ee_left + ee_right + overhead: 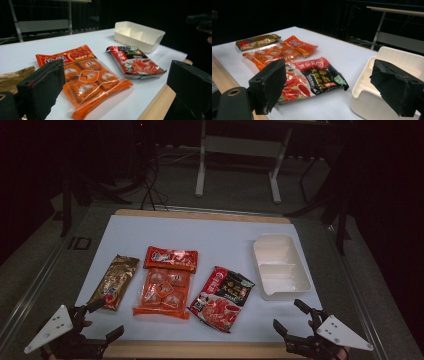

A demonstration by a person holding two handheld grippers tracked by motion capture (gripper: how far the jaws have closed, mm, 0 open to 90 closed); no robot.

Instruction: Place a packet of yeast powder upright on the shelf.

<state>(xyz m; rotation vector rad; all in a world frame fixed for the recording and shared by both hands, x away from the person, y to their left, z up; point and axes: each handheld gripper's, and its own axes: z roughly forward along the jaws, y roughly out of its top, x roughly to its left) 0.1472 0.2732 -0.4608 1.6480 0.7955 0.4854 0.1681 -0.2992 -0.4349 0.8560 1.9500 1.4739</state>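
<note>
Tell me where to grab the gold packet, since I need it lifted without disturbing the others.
Take the gold packet by its near crimped end, coming from the table's front edge with the left claw. It lies flat, lengthwise toward that claw, apart from the orange pack on its right; a flat seal pinches easily.

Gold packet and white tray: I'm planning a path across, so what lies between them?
In the high view, between the gold packet and the white tray lie the orange packet and the red-black packet.

Black two-jaw tongs [106, 320], grey three-cornered top plates, small screw holes
</note>
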